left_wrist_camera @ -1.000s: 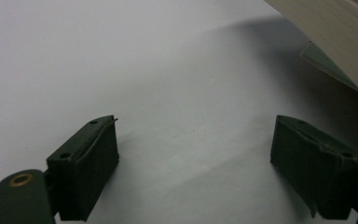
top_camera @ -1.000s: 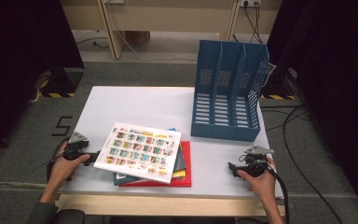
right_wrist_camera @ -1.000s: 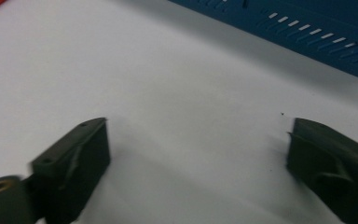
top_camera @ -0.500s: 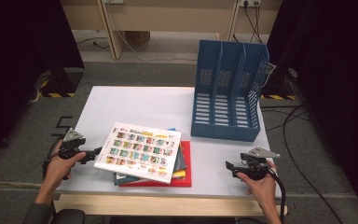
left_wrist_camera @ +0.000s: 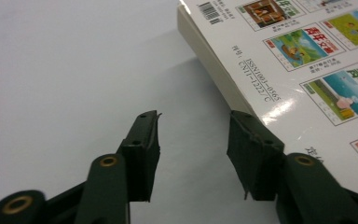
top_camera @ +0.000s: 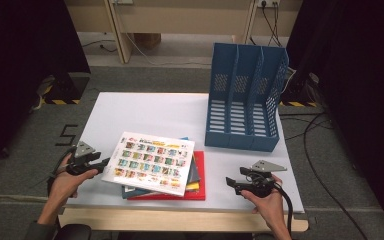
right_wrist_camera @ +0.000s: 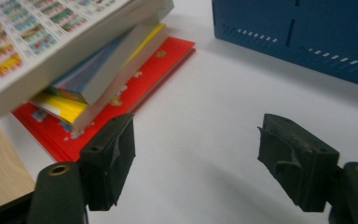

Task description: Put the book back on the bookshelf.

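White table (top_camera: 145, 112) on grey carpet (top_camera: 25, 165)

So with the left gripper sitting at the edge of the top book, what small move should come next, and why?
Probably ease the left gripper a little further toward the top book so its open jaws straddle the near edge, then close. In the left gripper view one jaw sits at the cover's edge and the other is over bare table, so nothing is gripped yet. The right gripper waits open, apart from the stack.

A: Item at the table's (top_camera: 145, 107) far right?
B: Blue file rack (top_camera: 245, 97), upright, three compartments, perforated walls.
A: Floor?
B: Grey carpet; cables (top_camera: 310, 132) right of the table, hazard-striped blocks (top_camera: 60, 95) to the left, wooden desk legs (top_camera: 121, 30) behind.
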Tool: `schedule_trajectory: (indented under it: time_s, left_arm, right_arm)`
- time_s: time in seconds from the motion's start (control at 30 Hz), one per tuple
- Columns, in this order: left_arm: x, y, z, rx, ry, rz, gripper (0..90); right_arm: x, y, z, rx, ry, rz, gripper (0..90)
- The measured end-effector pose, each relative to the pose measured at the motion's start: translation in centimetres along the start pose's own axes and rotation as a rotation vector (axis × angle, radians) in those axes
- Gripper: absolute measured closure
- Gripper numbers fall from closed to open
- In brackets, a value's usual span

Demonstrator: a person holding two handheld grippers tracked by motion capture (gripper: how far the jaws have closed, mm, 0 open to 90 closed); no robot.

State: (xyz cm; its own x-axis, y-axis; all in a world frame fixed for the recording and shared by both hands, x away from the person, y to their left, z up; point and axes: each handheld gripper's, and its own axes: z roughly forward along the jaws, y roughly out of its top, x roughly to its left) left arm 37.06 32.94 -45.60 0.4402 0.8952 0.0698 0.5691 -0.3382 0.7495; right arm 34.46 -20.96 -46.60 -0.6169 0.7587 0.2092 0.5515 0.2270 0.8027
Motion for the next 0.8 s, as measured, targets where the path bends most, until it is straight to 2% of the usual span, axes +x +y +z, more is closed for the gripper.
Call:
schedule_trajectory:
  time_s: [0.07, 0.13, 0.17, 0.27, 0.33, 0.37, 0.43, 0.47, 0.57, 0.6, 0.63, 0.67, 0.7, 0.8]
  left_arm:
    - [-0.8, 0.0, -0.4, 0.013, -0.007, 0.028, 49.9]
    - [-1.9, 0.0, -1.0, 0.021, -0.007, 0.061, 47.2]
    - [-1.9, 0.0, -1.0, 0.021, -0.007, 0.061, 46.5]
    - [-2.9, 0.0, -1.6, 0.021, 0.003, 0.097, 45.8]
    - [-3.4, 0.2, -2.2, -0.001, -0.016, 0.095, 45.9]
    - [-3.7, 0.3, -2.5, -0.003, -0.020, 0.104, 45.8]
    - [-4.3, 0.5, -2.7, 0.011, -0.026, 0.129, 45.6]
    - [-4.6, 0.5, -2.7, 0.017, -0.029, 0.135, 45.1]
    - [-5.3, 0.2, -2.0, 0.044, -0.048, 0.158, 45.1]
    - [-5.5, 0.1, -1.8, 0.042, -0.057, 0.157, 44.7]
    - [-5.7, 0.1, -1.8, 0.036, -0.068, 0.151, 40.7]
    - [-5.8, 0.2, -1.7, 0.033, -0.067, 0.157, 40.7]
    - [-5.9, 0.2, -1.7, 0.034, -0.068, 0.159, 35.6]
    - [-6.4, 0.4, -1.6, 0.037, -0.084, 0.176, 36.6]
  right_arm:
    - [0.1, 0.0, 0.1, -0.003, 0.009, 0.005, 26.9]
    - [0.4, 0.0, 0.2, -0.006, 0.042, 0.032, 26.2]
    - [0.4, 0.0, 0.2, -0.006, 0.042, 0.032, 26.2]
    - [0.9, -0.1, 0.3, -0.004, 0.073, 0.054, 26.1]
    - [1.1, -0.1, 0.4, -0.008, 0.089, 0.061, 26.1]
    - [1.4, -0.2, 0.6, -0.015, 0.123, 0.085, 26.0]
    - [1.5, -0.2, 0.7, -0.015, 0.135, 0.096, 26.1]
    - [1.9, -0.3, 0.9, -0.012, 0.167, 0.106, 26.0]
    - [2.3, -0.3, 1.1, -0.011, 0.182, 0.110, 25.9]
    - [2.6, -0.3, 1.3, -0.007, 0.194, 0.107, 25.6]
    - [2.9, -0.4, 1.6, 0.001, 0.212, 0.109, 25.6]
    - [2.9, -0.4, 1.6, 0.001, 0.212, 0.109, 25.6]
    - [3.1, -0.5, 1.9, 0.009, 0.233, 0.129, 25.4]
    - [3.3, -0.6, 2.4, 0.019, 0.241, 0.143, 24.9]
